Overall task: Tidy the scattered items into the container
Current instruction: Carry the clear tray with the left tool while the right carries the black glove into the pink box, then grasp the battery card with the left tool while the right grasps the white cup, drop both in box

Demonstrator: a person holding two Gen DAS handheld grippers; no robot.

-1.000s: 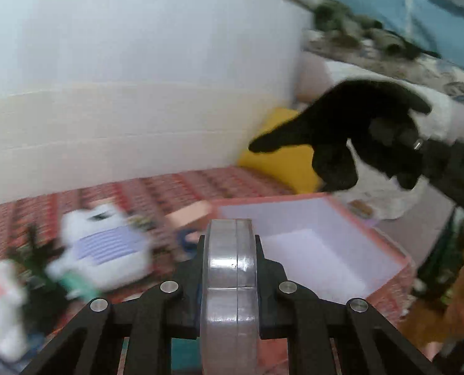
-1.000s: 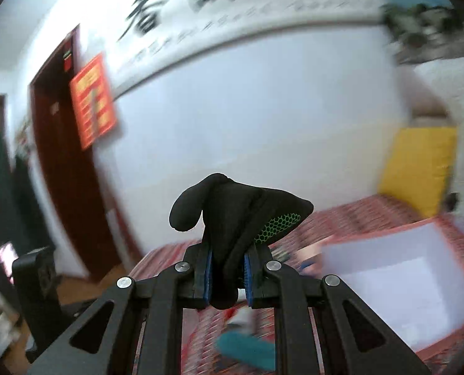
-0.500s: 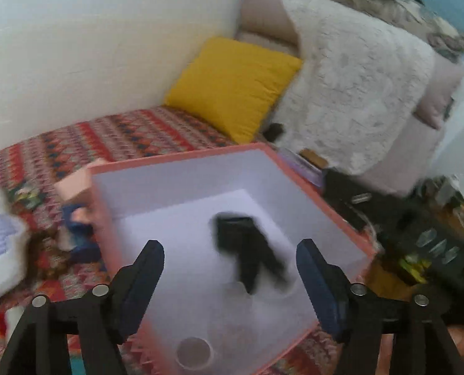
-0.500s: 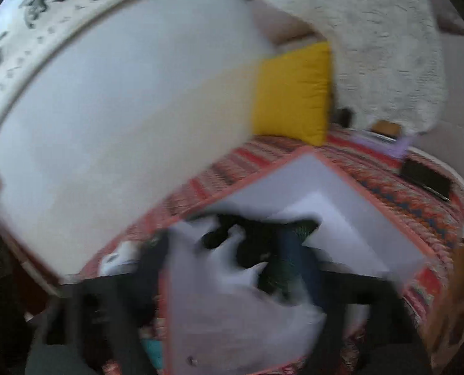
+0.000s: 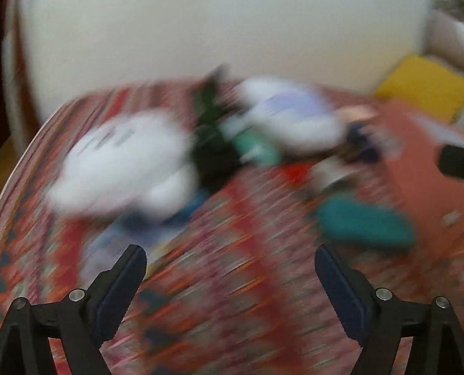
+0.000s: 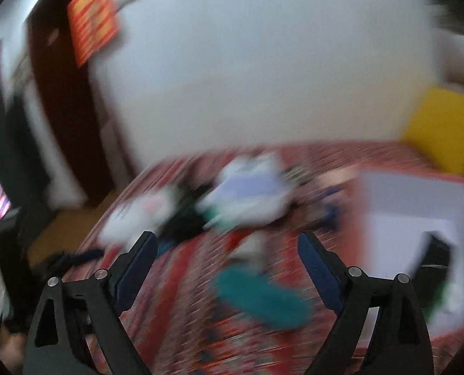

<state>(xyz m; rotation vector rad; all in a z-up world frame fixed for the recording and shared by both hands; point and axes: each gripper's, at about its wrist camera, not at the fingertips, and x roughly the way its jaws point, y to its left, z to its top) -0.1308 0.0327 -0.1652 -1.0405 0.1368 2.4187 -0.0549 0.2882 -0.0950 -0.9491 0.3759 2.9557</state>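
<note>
Both views are motion-blurred. My left gripper [image 5: 230,265] is open and empty above the patterned red cloth [image 5: 232,297]. Ahead lie a white plush [image 5: 122,159], a second white and lilac plush [image 5: 291,115], a dark item [image 5: 213,153] and a teal item [image 5: 363,222]. The orange box [image 5: 428,181] is at the right. My right gripper [image 6: 225,250] is open and empty. In its view the teal item [image 6: 260,297] lies close ahead, the plush toys [image 6: 247,197] lie beyond, and the box [image 6: 419,206] at the right holds a black glove [image 6: 435,256].
A yellow cushion [image 5: 425,90] leans at the far right by a white-covered sofa. A white wall runs behind the bed. A dark door with a red poster [image 6: 93,18] stands at the left. The bed's left edge [image 5: 16,168] drops to a wooden floor.
Both grippers have let go: the tape roll and black glove went into the box. Both views have swung left from the box to the scattered items on the cloth.
</note>
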